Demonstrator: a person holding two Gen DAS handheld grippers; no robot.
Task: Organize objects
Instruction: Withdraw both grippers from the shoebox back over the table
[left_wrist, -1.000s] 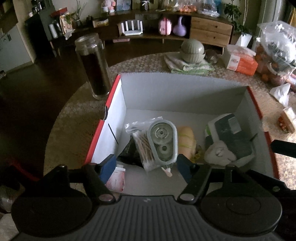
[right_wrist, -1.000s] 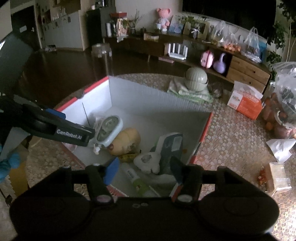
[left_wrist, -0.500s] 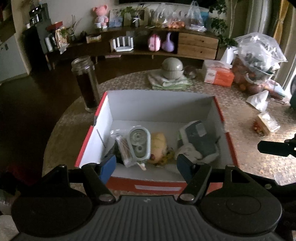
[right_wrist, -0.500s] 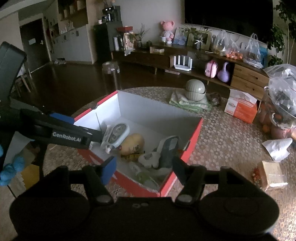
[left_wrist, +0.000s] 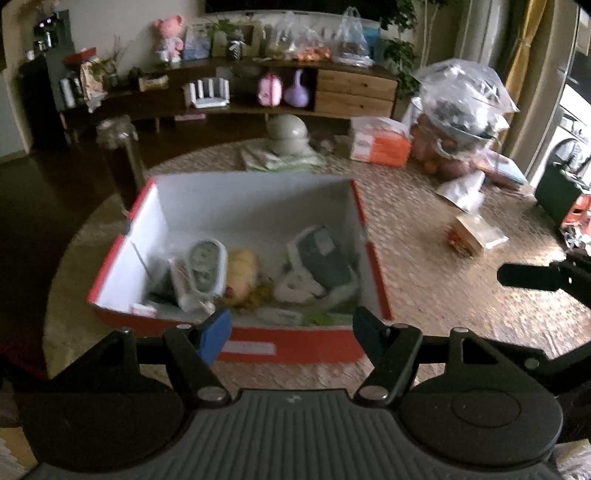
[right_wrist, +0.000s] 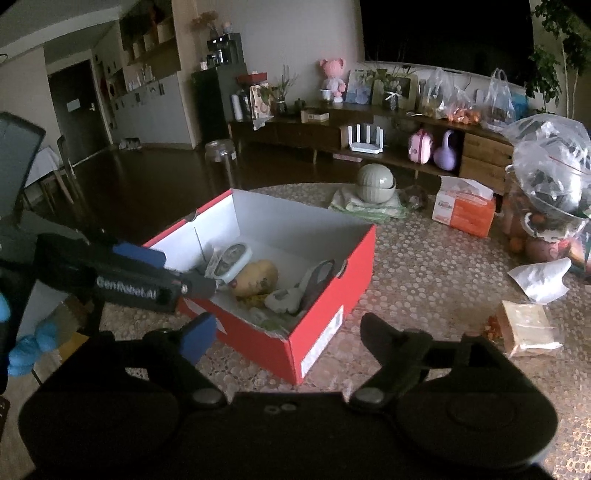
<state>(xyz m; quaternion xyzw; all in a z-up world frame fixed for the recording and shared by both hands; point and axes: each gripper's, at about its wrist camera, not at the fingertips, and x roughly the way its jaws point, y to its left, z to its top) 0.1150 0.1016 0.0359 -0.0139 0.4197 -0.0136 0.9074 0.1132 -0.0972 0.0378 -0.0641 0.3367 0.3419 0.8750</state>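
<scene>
Red box (left_wrist: 295, 347) just beyond left tongs (left_wrist: 291, 328), both tongs spread, empty

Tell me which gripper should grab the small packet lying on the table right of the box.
Right, probably. The packet lies just right of the open right gripper, nearer than the box. The left gripper, also open, faces the box, with the packet far off to its right.

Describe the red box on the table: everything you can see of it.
The red box looks like cardboard: red outside, white inside, with no lid on it and a white label on one end. It sits flat on the round patterned table, with small items piled on its floor along one long side. Neither gripper touches it.
</scene>
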